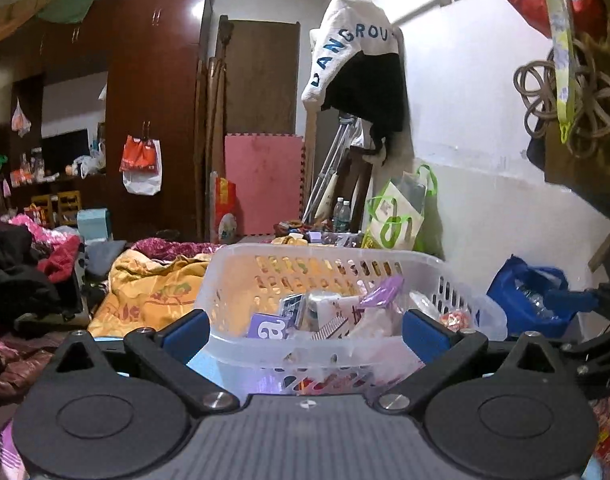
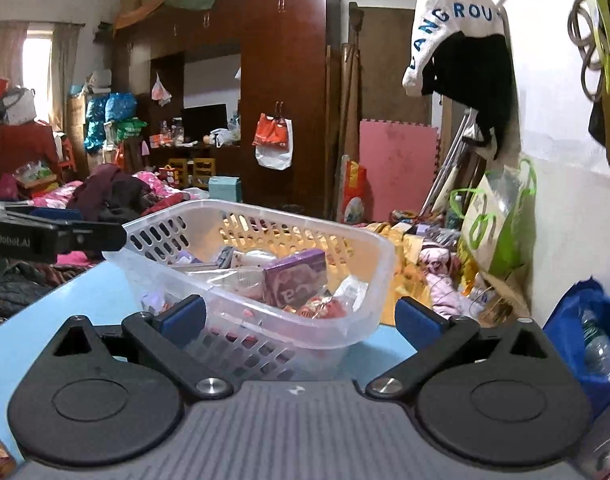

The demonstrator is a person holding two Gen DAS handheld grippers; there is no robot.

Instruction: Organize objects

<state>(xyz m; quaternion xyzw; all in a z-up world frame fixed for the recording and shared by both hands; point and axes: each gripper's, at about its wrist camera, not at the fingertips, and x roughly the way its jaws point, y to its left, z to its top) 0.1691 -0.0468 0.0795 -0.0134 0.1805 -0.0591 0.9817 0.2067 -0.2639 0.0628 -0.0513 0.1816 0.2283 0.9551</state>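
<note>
A clear plastic basket (image 1: 325, 252) stands on a light blue tabletop (image 2: 65, 312). It holds a purple box (image 2: 297, 280), red wrapped sweets (image 2: 321, 308), a comb (image 1: 331, 326) and several packets. My left gripper (image 1: 305, 336) is open wide, its blue pads on either side of the basket's near wall without pressing on it. My right gripper (image 2: 301, 316) is open too, with the near corner of the basket (image 2: 265, 216) between its fingers; the right pad stands clear of the basket. The left gripper's tip (image 2: 53, 236) shows at the basket's left side in the right wrist view.
A blue bag (image 2: 585, 320) with a water bottle sits to the right of the table. A green and white bag (image 2: 493, 224) leans on the wall. Beyond the basket lie an orange quilt (image 1: 153, 288) and piles of clothes (image 2: 117, 196).
</note>
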